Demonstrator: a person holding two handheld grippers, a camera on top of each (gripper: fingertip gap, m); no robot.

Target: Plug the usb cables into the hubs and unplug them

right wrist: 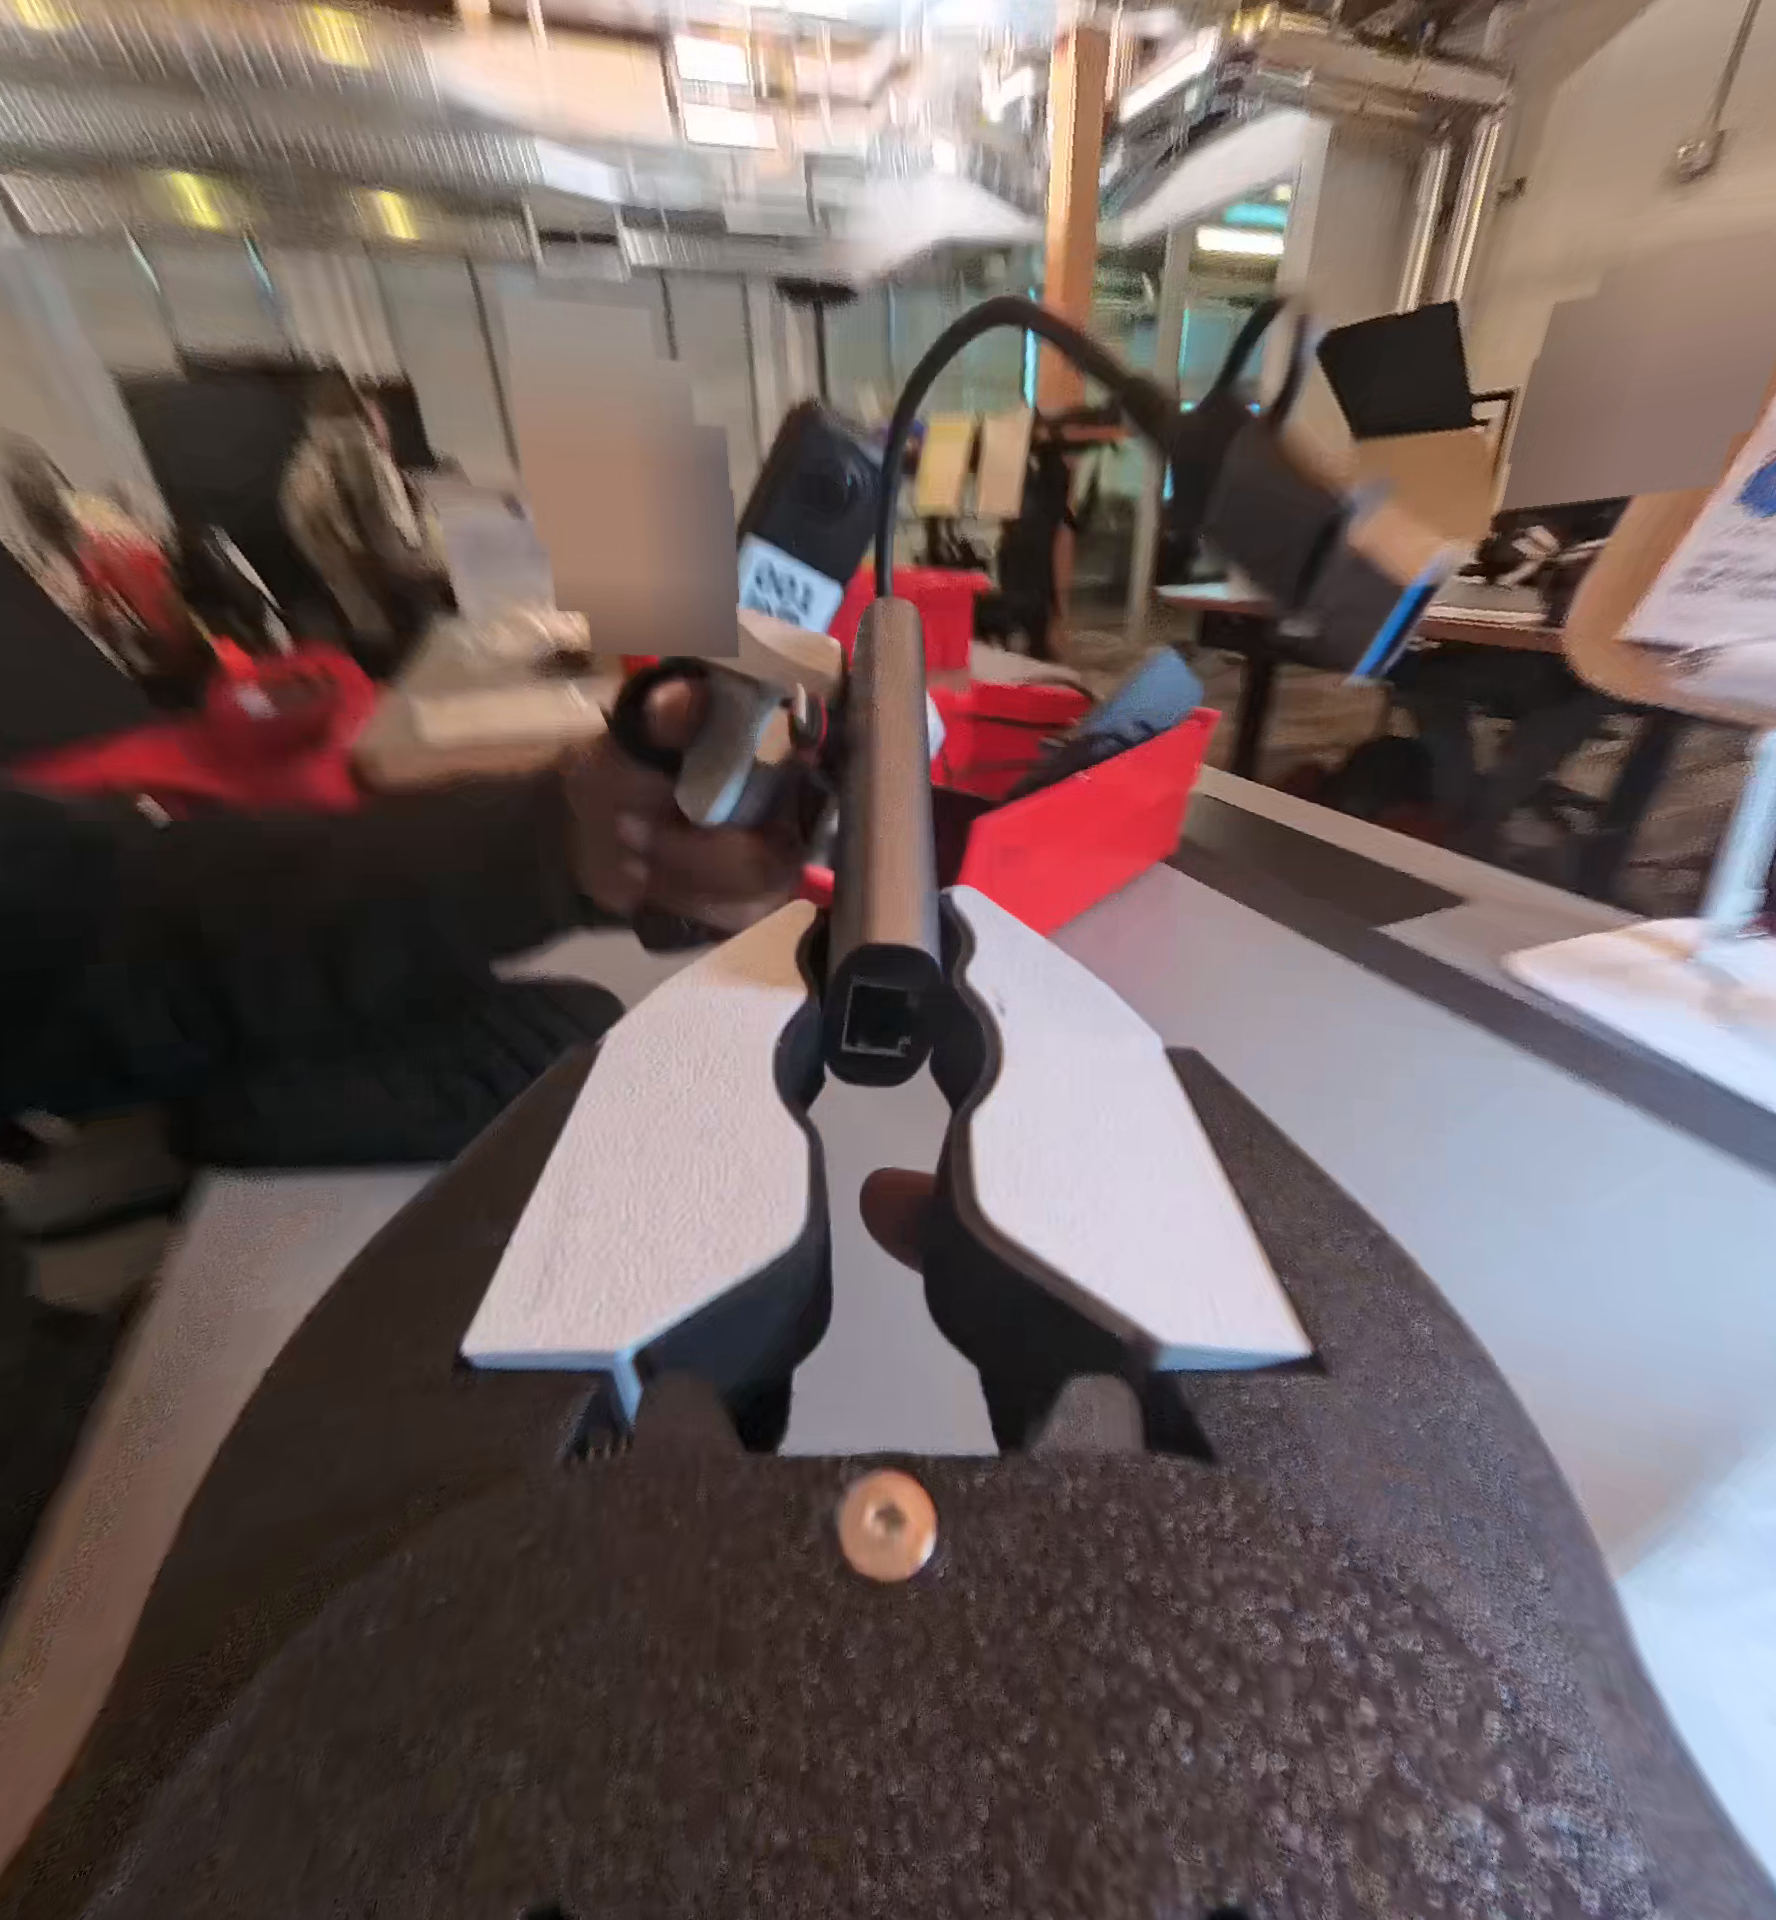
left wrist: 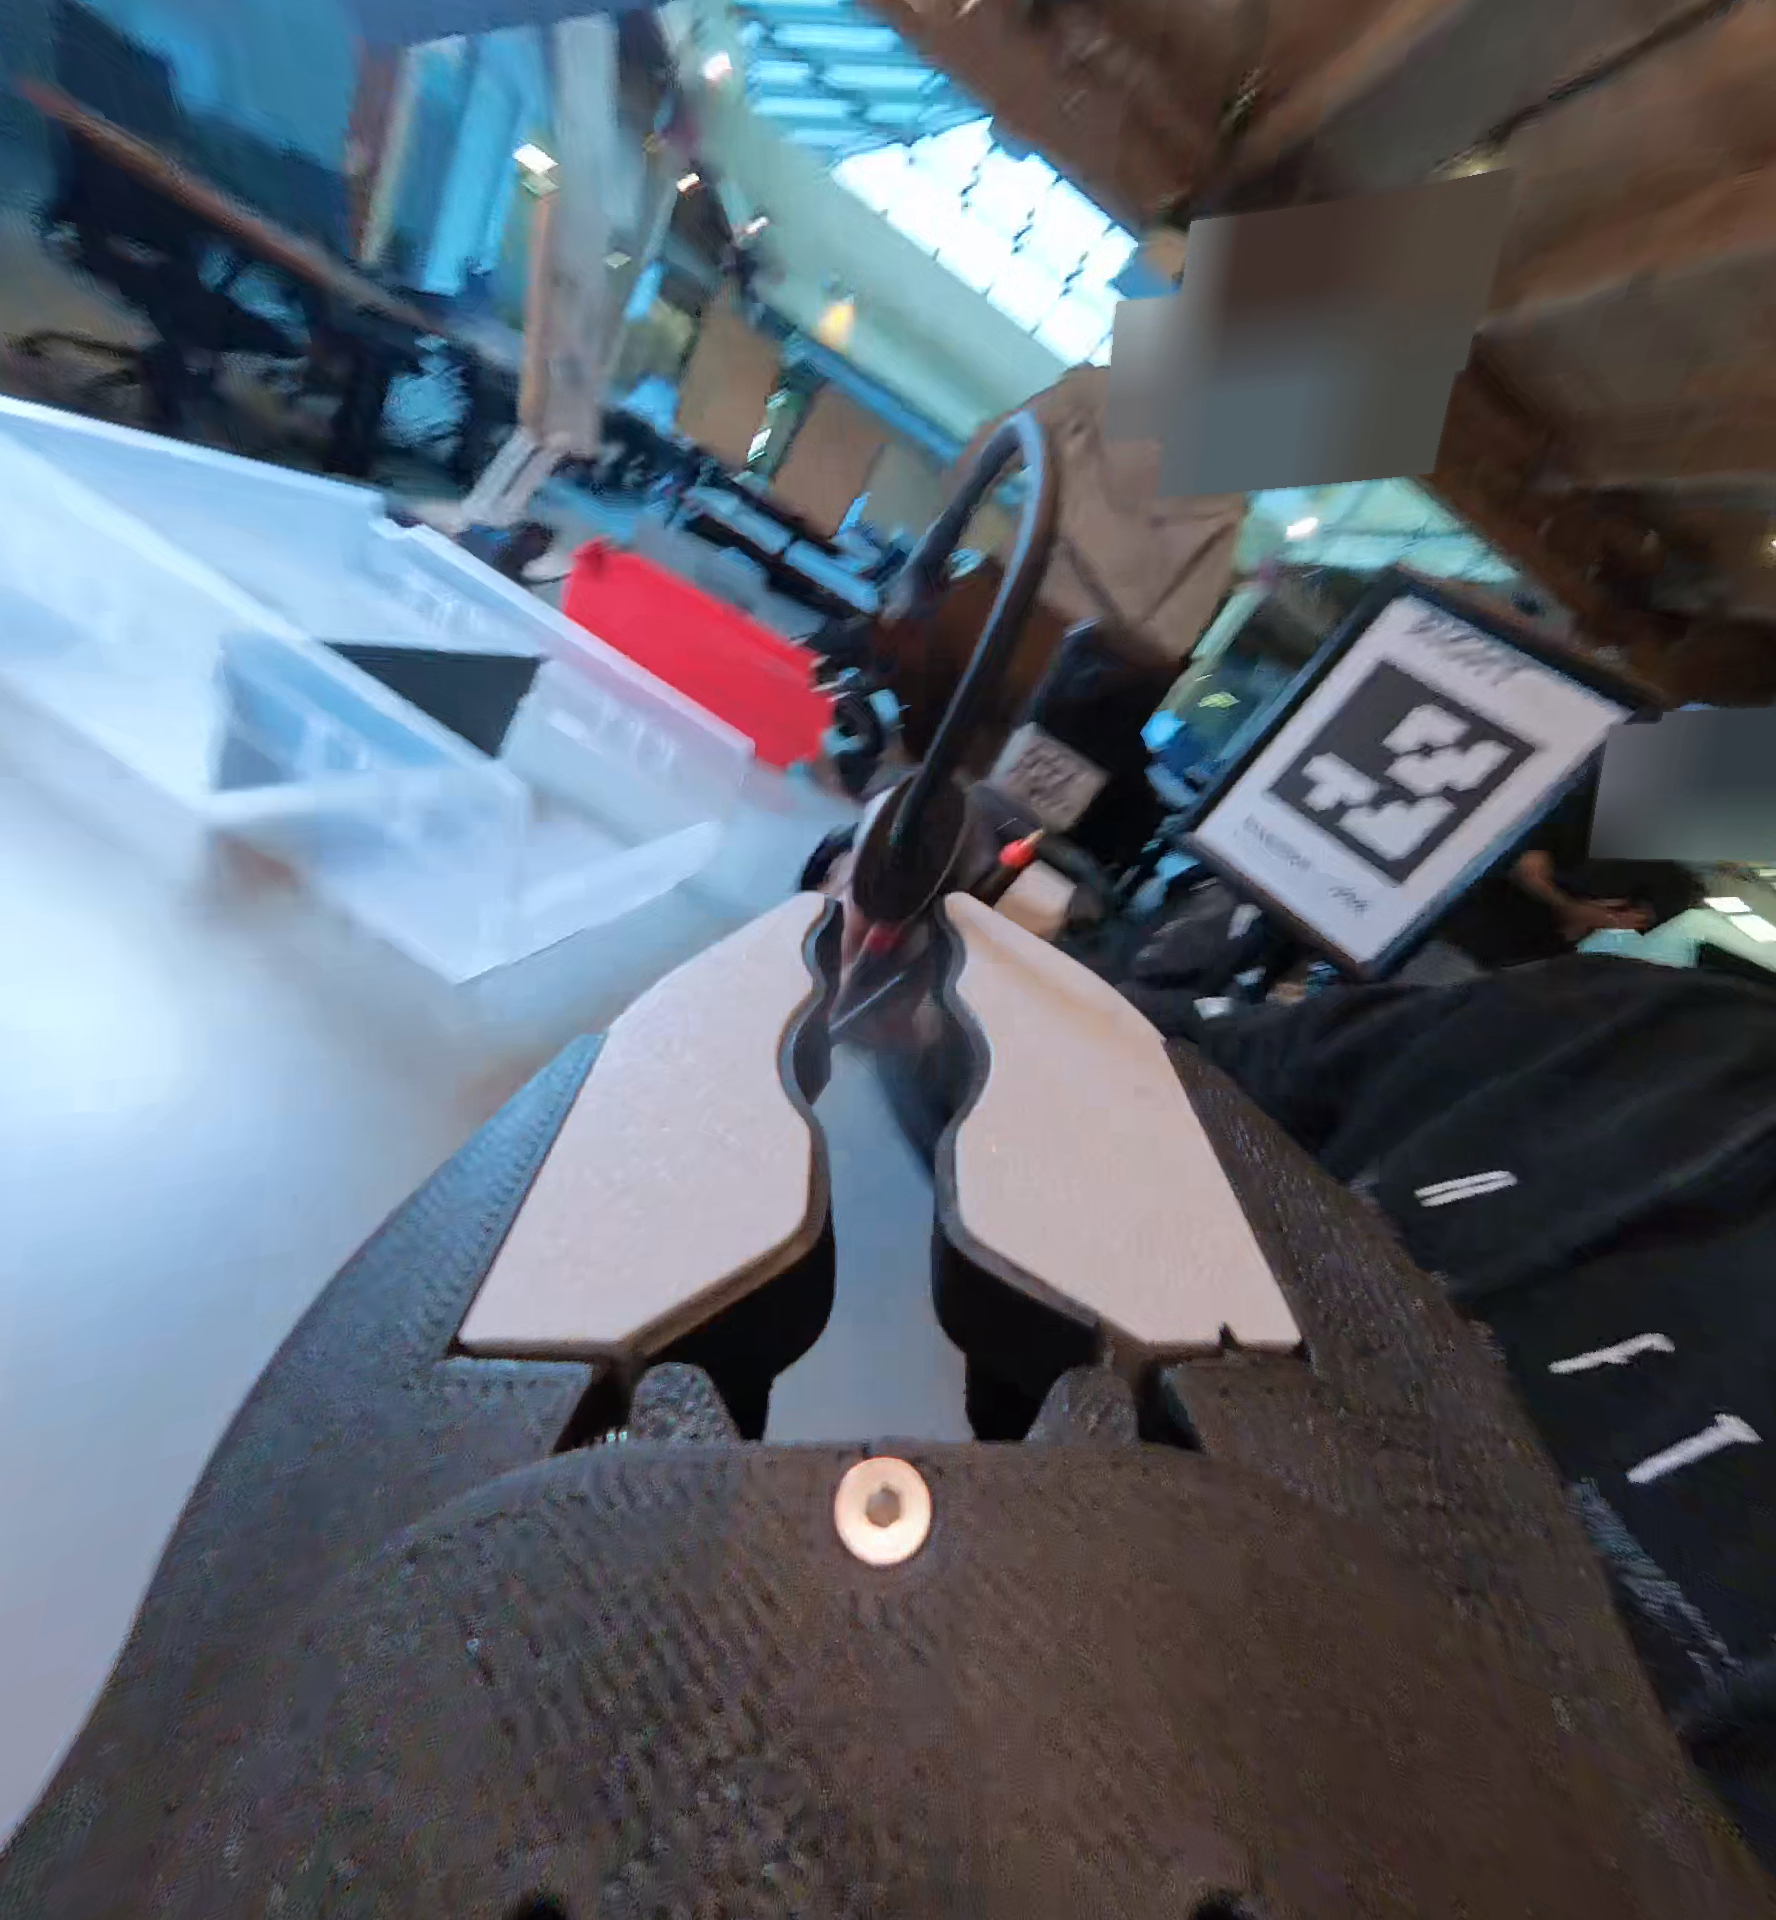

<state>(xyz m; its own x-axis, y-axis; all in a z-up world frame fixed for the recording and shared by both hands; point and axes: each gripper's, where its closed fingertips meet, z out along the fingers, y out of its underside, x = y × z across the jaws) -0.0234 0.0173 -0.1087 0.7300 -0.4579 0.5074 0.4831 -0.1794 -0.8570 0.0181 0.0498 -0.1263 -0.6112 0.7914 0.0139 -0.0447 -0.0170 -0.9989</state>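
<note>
While the hub (right wrist: 884,894) is clamped lengthwise in the right gripper (right wrist: 882,961), its cord (right wrist: 925,416) arching toward 12 o'clock, a plug (left wrist: 889,935) is pinched in the left gripper (left wrist: 884,940). Plug and port should be squared before pushing. A clear tray (left wrist: 344,707) stands at 10 o'clock; the table (right wrist: 1383,1143) at 3 o'clock offers room.

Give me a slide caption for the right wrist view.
Right tool clamps a grey USB hub end-on, its black cable arching overhead, above a grey table.

Smooth matt metal hub (right wrist: 882,831), glossy black rubbery cable (left wrist: 977,644), translucent plastic bin (left wrist: 271,665), rough grainy hand-held gripper (right wrist: 882,1023)
</note>
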